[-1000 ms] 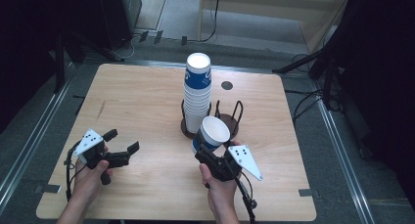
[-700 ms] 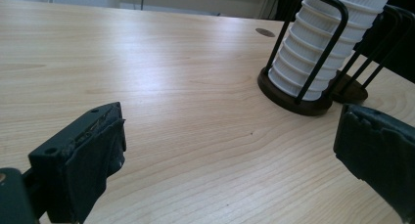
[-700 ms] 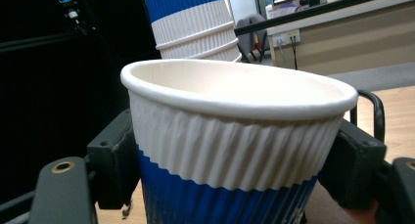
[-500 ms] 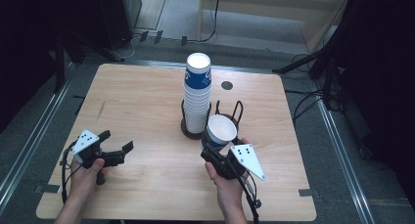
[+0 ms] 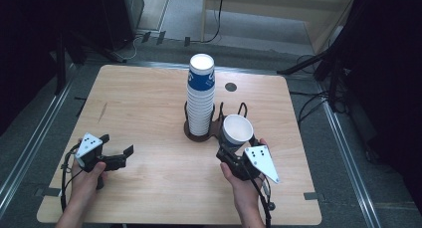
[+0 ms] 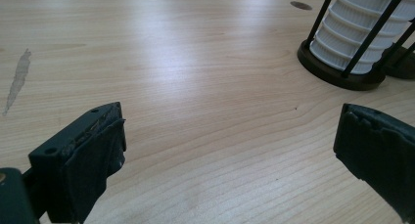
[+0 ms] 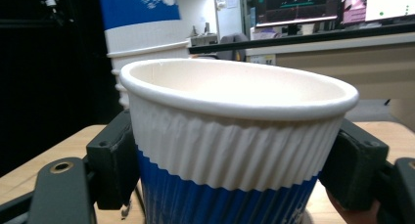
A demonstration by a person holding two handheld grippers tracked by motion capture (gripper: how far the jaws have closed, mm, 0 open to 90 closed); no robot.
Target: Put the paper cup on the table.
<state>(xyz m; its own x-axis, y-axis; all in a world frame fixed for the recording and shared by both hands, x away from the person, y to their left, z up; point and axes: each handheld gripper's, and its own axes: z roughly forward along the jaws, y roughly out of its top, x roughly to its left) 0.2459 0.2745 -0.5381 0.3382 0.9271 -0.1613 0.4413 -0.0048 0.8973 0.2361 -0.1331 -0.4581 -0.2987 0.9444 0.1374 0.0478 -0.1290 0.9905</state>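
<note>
A tall stack of blue-and-white paper cups [image 5: 201, 96] stands in a black wire holder [image 5: 199, 133] at mid-table; its ribbed base [image 6: 362, 33] appears in the left gripper view. My right gripper [image 5: 233, 149] is shut on a single paper cup [image 5: 237, 131], held upright just right of the stack, beside the holder's second slot. The held cup [image 7: 235, 136] sits between both jaws in the right gripper view, with the stack [image 7: 142, 28] behind it. Over the table's front left, my left gripper [image 5: 122, 157] is open and holds nothing.
The wooden table [image 5: 144, 103] has a round cable hole [image 5: 230, 87] behind the holder and a pale scuff [image 6: 17, 79] at left. Black stands and cables surround the table on the floor.
The right gripper has carried the cup a little to the right and toward the holder. The left gripper has drawn slightly back toward the front-left, still open.
</note>
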